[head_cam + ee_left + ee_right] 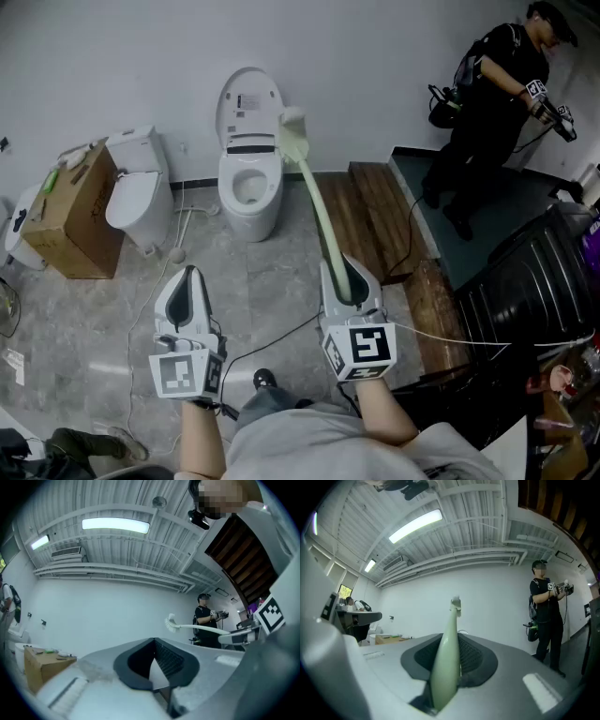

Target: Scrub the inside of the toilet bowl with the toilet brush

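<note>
A white toilet with its lid up stands against the far wall. My right gripper is shut on the pale green handle of the toilet brush. The brush head hangs in the air just right of the raised lid, above the bowl's rim. In the right gripper view the handle runs up between the jaws of the gripper. My left gripper is held low at the left, shut and holding nothing. In the left gripper view the brush shows at the right.
A second toilet and a cardboard box stand at the left. A wooden platform and a black cabinet lie to the right. A person in black stands at the far right. Cables cross the tiled floor.
</note>
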